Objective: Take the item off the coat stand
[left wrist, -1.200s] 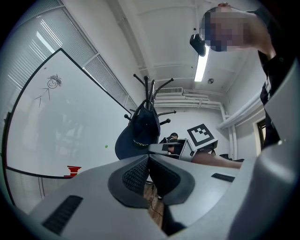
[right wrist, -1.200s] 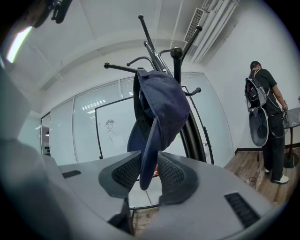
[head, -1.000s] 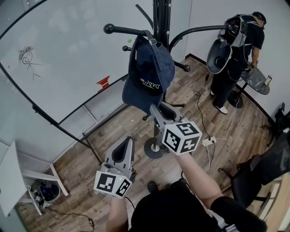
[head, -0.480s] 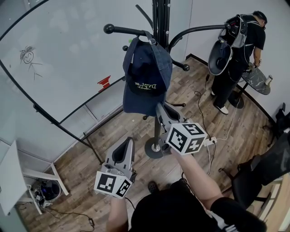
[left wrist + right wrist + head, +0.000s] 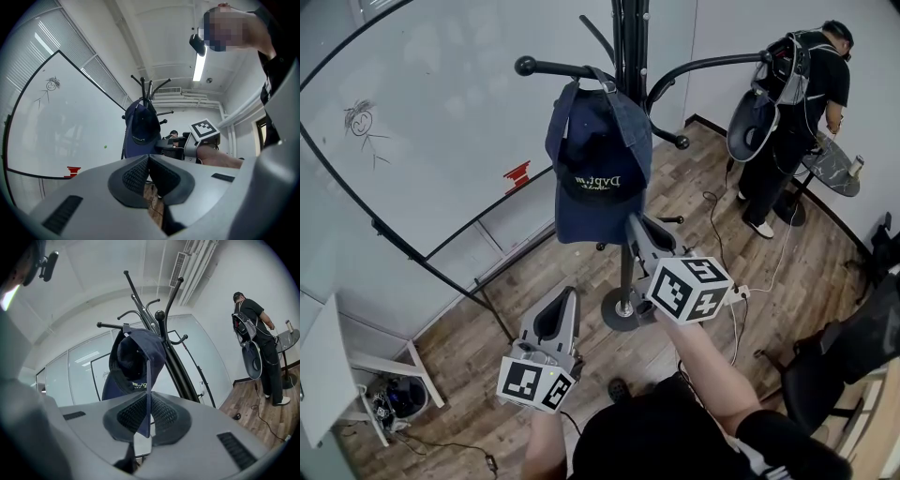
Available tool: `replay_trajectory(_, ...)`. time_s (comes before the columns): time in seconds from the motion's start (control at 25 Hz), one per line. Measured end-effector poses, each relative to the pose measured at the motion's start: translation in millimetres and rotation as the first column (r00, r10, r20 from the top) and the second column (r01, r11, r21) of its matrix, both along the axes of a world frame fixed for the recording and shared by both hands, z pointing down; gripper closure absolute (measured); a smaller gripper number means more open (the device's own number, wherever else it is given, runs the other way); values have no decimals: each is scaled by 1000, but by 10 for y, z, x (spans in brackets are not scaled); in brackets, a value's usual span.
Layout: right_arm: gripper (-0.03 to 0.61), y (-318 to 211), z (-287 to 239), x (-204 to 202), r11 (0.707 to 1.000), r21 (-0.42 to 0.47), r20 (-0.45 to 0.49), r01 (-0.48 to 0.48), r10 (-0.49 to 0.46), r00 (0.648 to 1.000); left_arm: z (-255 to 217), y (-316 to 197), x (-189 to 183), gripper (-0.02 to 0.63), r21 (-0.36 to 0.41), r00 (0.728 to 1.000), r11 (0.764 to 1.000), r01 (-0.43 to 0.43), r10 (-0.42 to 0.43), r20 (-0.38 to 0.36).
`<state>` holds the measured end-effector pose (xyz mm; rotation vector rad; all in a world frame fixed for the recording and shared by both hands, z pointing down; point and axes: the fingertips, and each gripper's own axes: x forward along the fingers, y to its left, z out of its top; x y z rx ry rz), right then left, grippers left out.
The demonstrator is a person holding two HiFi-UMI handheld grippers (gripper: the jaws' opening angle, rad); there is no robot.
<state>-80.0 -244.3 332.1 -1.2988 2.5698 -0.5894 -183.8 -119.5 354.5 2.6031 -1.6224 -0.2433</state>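
A dark blue cap (image 5: 598, 159) hangs by its back strap from an arm of the black coat stand (image 5: 630, 37). My right gripper (image 5: 634, 225) reaches up to the cap's lower edge. In the right gripper view its jaws have just been closing, and my right gripper (image 5: 148, 404) is shut on the thin brim of the cap (image 5: 136, 357), which stands edge-on between the pads. My left gripper (image 5: 567, 294) stays low and to the left, apart from the cap, with its jaws shut and empty (image 5: 148, 157). The left gripper view shows the cap (image 5: 143, 124) ahead of it.
A person (image 5: 792, 94) stands at the back right beside a small round table (image 5: 831, 169). A whiteboard (image 5: 422, 122) leans behind the stand. The stand's round base (image 5: 623, 309), a power strip with cables (image 5: 733, 292), a dark chair (image 5: 853, 347) and a white stool (image 5: 328, 366) are on the wood floor.
The right jaws have closed on the cap's brim. The cap has swung a little to the left and hangs straighter. The left gripper has not moved.
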Motion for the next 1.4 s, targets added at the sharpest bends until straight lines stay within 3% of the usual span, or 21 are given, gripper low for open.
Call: replay_trajectory(1.4,535,429,-471,-382,984,64,97,165,-171,981,-25,117,-100,598,9,999,999,38,-38,9)
